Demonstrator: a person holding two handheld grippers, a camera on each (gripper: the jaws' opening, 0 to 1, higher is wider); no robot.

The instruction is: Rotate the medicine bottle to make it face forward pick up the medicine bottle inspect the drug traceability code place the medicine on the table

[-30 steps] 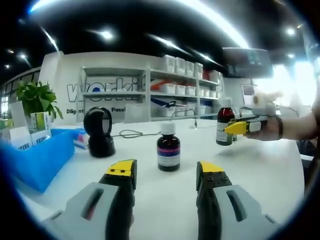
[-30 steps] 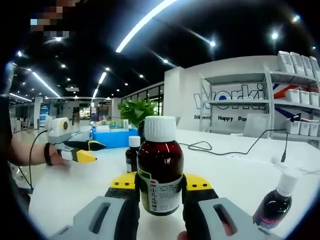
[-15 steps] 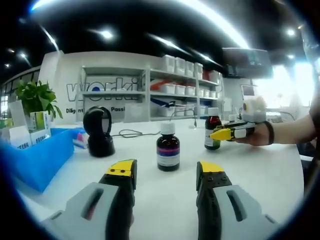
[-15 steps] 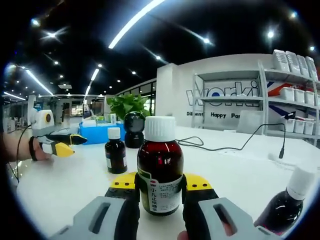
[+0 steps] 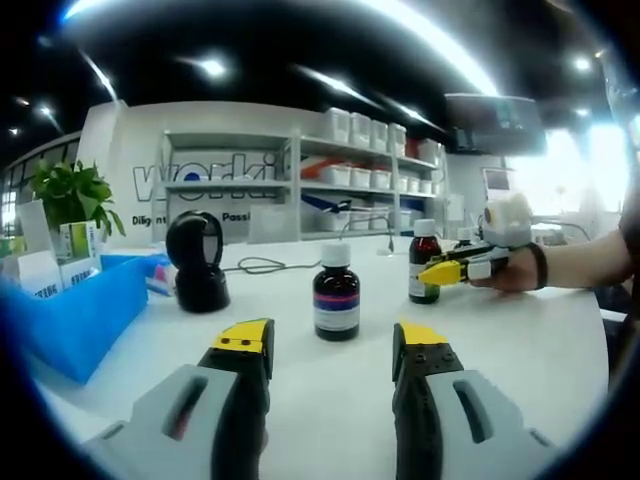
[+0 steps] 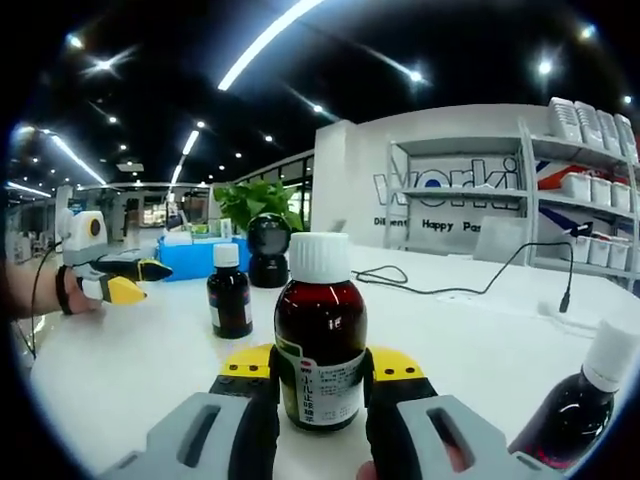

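Note:
A brown medicine bottle (image 6: 320, 335) with a white cap and a white label stands upright between my right gripper's (image 6: 320, 368) jaws, which are shut on it. In the left gripper view that bottle (image 5: 424, 264) is low over the white table (image 5: 520, 340), held by the right gripper (image 5: 445, 270) in a person's hand. A smaller dark bottle (image 5: 336, 300) with a purple label stands on the table ahead of my left gripper (image 5: 332, 338), which is open and holds nothing. The same small bottle (image 6: 229, 292) and the left gripper (image 6: 125, 280) appear at the left of the right gripper view.
A black scanner stand (image 5: 198, 265) and a blue bin (image 5: 80, 310) with boxes sit to the left, with a plant (image 5: 70, 195) behind. A third dark bottle (image 6: 585, 400) stands at the right. A black cable (image 6: 440, 288) crosses the table. Shelves (image 5: 350, 185) line the back wall.
The right gripper has brought the brown bottle down and leftward, closer to the small dark bottle. My left gripper has stayed still and open.

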